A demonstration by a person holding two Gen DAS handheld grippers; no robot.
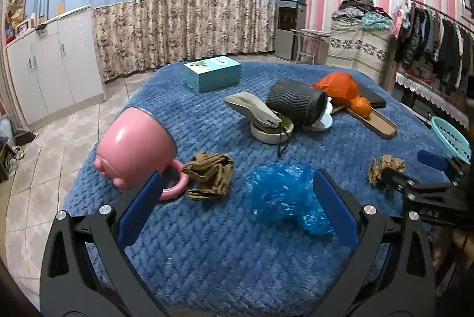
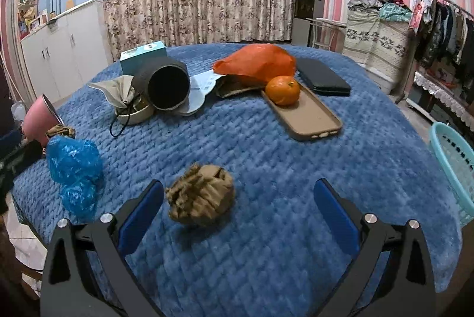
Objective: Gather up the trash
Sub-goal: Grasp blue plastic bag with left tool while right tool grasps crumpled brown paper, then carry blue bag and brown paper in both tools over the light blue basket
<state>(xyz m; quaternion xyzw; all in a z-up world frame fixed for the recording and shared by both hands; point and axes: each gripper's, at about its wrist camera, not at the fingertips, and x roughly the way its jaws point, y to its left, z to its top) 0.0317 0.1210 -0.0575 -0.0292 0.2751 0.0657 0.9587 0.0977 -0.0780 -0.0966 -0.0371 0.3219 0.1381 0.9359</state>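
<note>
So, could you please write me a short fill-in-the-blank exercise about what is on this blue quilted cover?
1. The round orange fruit sits in a tan ____.
2. The crumpled blue plastic bag lies between the open fingers of the ____ gripper.
3. The crumpled brown paper ball lies nearest the ____ gripper.
4. The pink ceramic mug is ____, not upright.

Missing words: phone case; left; right; tilted

Both views are evenly lit by soft indoor light from above, and shadows under things are faint. A glare spot is seen on the pink mug (image 1: 134, 145). Straight lines are bent strongly toward the edges, and the corners are blacked out. The crumpled paper ball (image 2: 201, 195) is slightly blurred at 6 o'clock.
</note>
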